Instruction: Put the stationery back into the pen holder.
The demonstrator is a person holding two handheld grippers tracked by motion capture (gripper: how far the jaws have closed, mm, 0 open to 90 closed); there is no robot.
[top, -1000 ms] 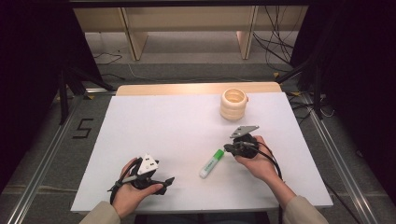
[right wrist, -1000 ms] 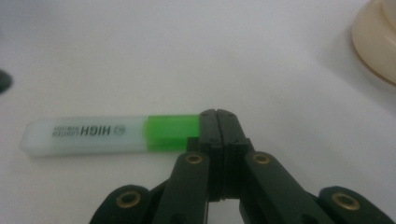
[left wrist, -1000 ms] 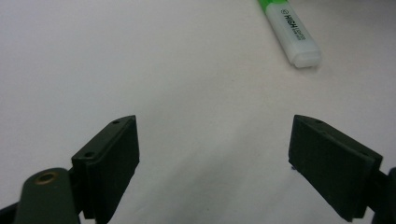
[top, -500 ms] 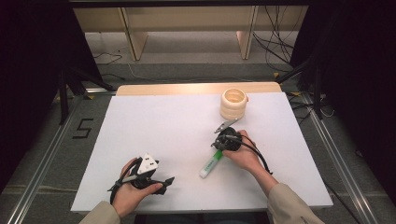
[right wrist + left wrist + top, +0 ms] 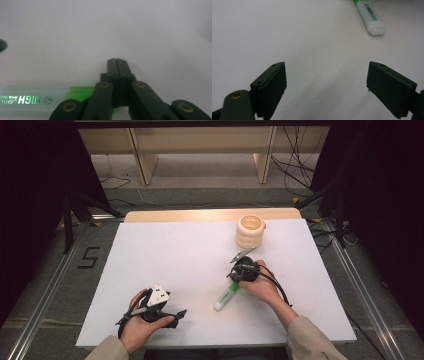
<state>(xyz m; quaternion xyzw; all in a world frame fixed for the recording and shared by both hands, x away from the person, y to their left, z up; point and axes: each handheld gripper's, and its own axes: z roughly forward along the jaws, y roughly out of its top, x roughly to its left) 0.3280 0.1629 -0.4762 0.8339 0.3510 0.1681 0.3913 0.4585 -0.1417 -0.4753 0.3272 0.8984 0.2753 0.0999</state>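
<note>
Lying flat on the white table [image 5: 165, 250], the green and white highlighter [image 5: 227, 296] sits right of centre, slanted, with its pale cap end toward the person and its green end tucked under the right gripper [image 5: 243, 269]. Right gripper view: jaws clenched pad to pad, nothing between them; the highlighter [image 5: 37, 98] crosses beneath and behind the jaws, its green section just beside the linkage, lettering reading "HIGH LIGHT" upside down. The jaw tips point at bare table beyond the marker. Whether the gripper touches the marker cannot be told.

Left gripper [image 5: 162, 309]: held in the left hand [image 5: 137, 327] near the front edge of the table, well apart from the marker. Left gripper view: jaws released and standing wide, only bare white surface between them; the highlighter's [image 5: 370, 17] capped end shows at the upper right, beyond the jaws and off to the side.

A round ribbed wooden pot [image 5: 250, 231] stands upright toward the far right of the table, near the right gripper but not touching it.
</note>
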